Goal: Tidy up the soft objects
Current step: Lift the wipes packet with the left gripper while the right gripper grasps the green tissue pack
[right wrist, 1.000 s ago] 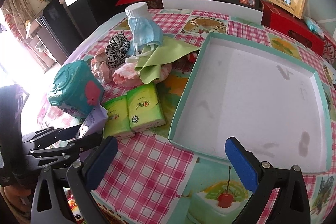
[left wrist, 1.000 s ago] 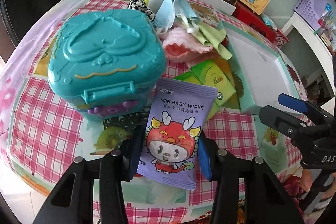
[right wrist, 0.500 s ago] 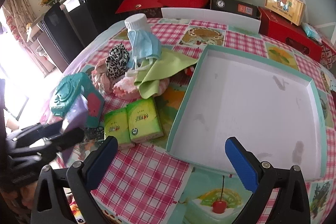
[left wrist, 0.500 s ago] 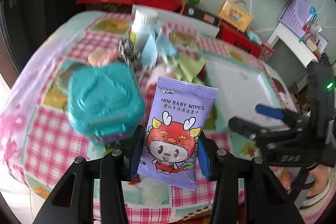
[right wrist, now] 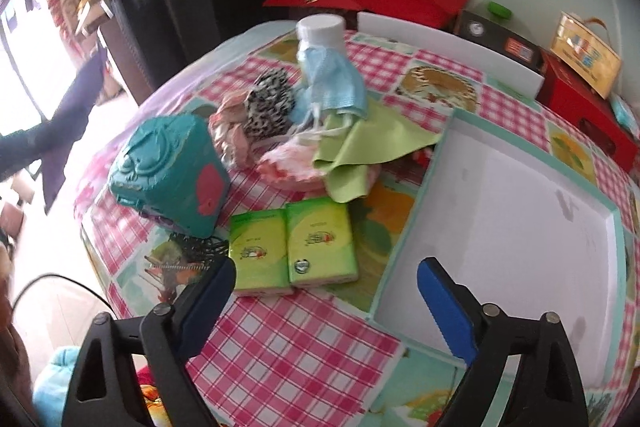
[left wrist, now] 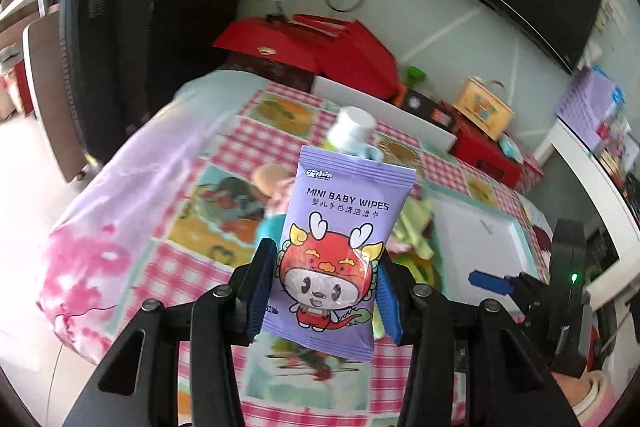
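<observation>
The left gripper (left wrist: 326, 291) pinches the baby wipes packet (left wrist: 340, 247) aloft above the table's near edge; the right gripper (right wrist: 324, 291) gapes empty — the slick, limp packet could slip short of the white tray (right wrist: 516, 211).

On the worktop (right wrist: 280, 347), the two tissue packs (right wrist: 294, 247) lie side by side at the centre. The toy case (right wrist: 168, 175) stands at their 10 o'clock; the shallow box (right wrist: 404, 239) lies at their 3 o'clock. At 12 o'clock, the cloth (right wrist: 360, 151) lies heaped with scrunchies (right wrist: 256, 111), behind them the pill bottle (right wrist: 320, 31) with a face mask (right wrist: 332, 83) draped on it. The baby wipes pack (left wrist: 336, 251) stands upright between the left gripper's (left wrist: 324, 291) jaws, above the worktop.
</observation>
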